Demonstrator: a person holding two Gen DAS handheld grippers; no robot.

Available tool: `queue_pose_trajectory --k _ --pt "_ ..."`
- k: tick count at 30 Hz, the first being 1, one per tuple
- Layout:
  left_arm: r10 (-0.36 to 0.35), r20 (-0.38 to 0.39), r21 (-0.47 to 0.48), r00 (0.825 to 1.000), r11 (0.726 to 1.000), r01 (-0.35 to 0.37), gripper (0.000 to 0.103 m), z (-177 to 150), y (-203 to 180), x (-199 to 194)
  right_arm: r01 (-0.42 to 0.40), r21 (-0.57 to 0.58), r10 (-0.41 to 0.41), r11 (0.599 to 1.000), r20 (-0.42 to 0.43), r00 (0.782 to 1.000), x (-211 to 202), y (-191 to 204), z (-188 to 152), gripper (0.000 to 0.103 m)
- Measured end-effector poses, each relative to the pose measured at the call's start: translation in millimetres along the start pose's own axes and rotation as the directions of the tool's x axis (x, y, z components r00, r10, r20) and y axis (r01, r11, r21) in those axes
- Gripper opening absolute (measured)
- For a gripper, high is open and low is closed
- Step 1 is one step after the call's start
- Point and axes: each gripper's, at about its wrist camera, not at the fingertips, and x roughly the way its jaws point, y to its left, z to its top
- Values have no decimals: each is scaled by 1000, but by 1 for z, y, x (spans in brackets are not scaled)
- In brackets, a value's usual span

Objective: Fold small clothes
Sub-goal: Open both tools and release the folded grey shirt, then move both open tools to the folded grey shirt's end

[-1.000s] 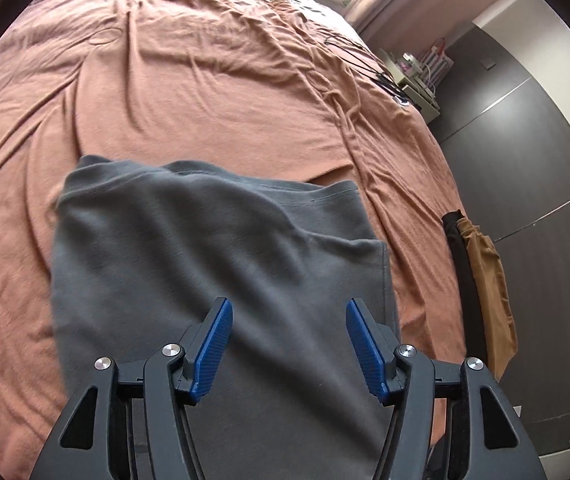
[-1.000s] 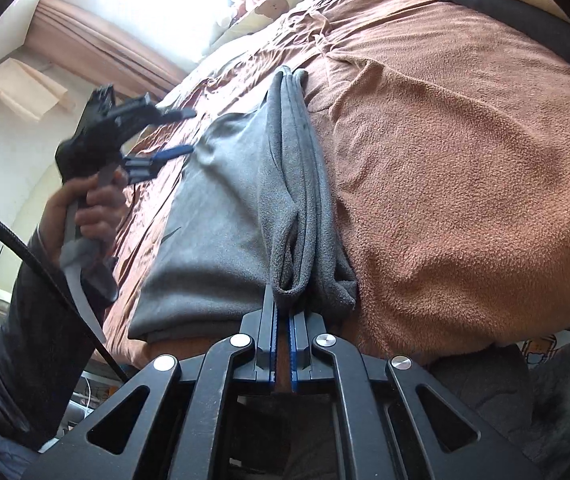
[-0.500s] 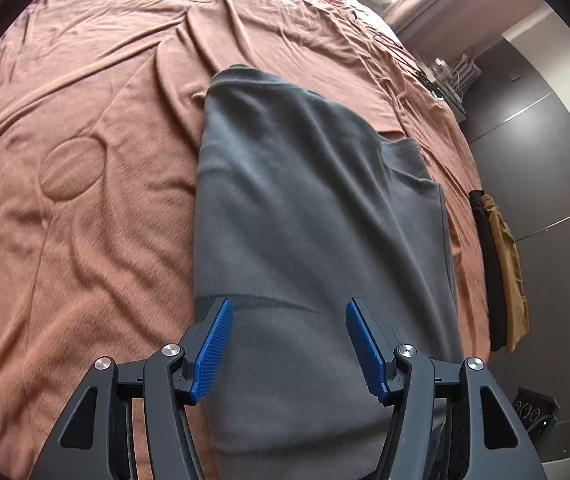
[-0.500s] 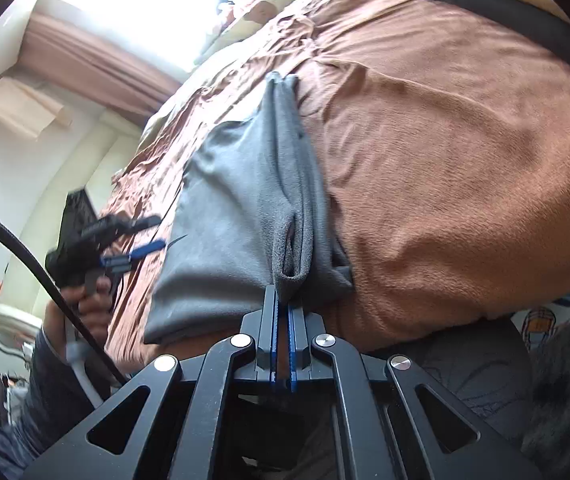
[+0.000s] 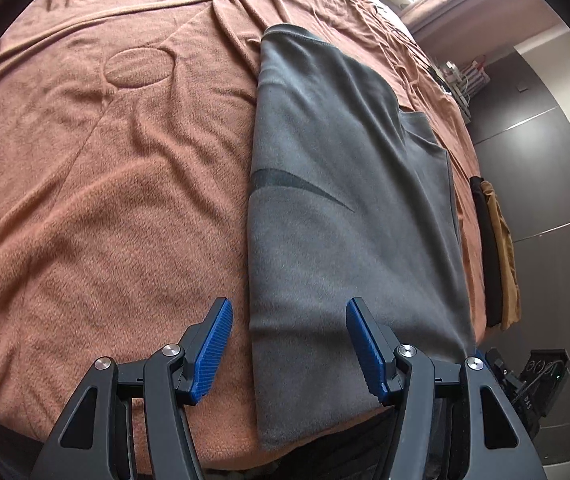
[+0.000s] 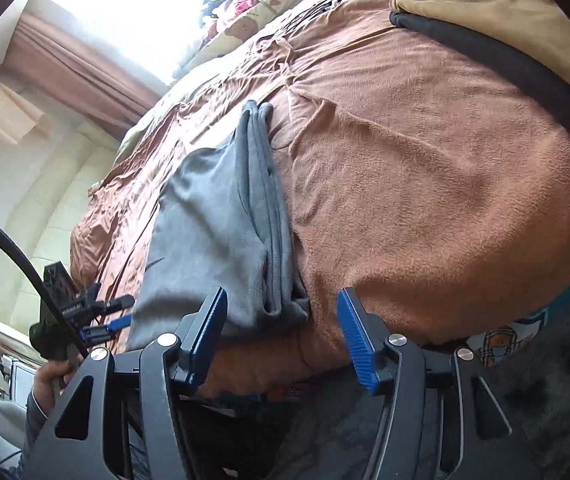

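- Grey garment lies folded into a long flat panel on the rust-brown blanket that covers the bed; it is the landmark for everything below.
- Its near end reaches the bed's near edge, and its far end, with a stitched hem, points up the bed toward the bright window.
- A dark curved mark crosses the cloth about halfway along — it starts at the garment's left edge in the left wrist view.
- Left gripper hovers over the garment's near left corner with its blue pads apart; the left pad is over bare blanket just beside the cloth, the right pad over the cloth, and nothing is pinched.
- Right gripper sits at the garment's near right corner, where the stacked folded edges bunch into a thick roll. Its jaws have just been opening; they stand apart, and the roll's end lies just ahead of the gap without either pad pressing on it.
- In the right wrist view the person's hand grips the left tool's handle, off the garment's left side.
- Well to the garment's right — at the blanket's edge — lie a black piece and a tan piece of cloth, side by side.
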Motion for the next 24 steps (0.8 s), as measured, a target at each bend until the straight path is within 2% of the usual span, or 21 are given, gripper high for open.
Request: queue_pose_trajectory --k 3,5,8,9,10,11,12,13,16,24 --pt "-19 -10 -14 1000 1000 19 60 -11 7 -2 3 -21 -4 1000 -17 1000 11 4 2 55" --pt "-35 -17 -16 999 999 34 56 -18 8 -3 9 -34 -10 999 -30 1000 20 8 3 55" --pt "-56 -38 -23 998 998 55 46 -30 10 -1 20 -56 -23 998 -46 999 31 13 6 55" --pt "-63 -45 -24 997 998 62 39 -34 10 0 26 -67 -30 997 -50 998 33 15 6 54" --pt "-70 -52 -20 996 997 69 26 -38 10 2 41 -84 -46 996 -53 998 36 16 6 41" --pt "-69 -52 -14 996 998 69 20 -41 9 3 60 -96 -66 994 -61 996 39 17 6 32" --pt "-69 -46 -4 997 998 69 13 -44 9 2 71 -96 -78 993 -74 994 43 17 5 19" --pt "-69 -37 6 997 998 69 11 -45 7 -1 66 -78 -72 995 -84 994 45 16 5 14" --pt "-74 -14 29 997 997 75 9 -44 4 -16 48 -55 -52 997 -81 995 41 20 4 10" --pt "-75 24 49 997 996 74 8 -38 15 -58 -14 -76 5 997 -121 993 37 44 -7 9"
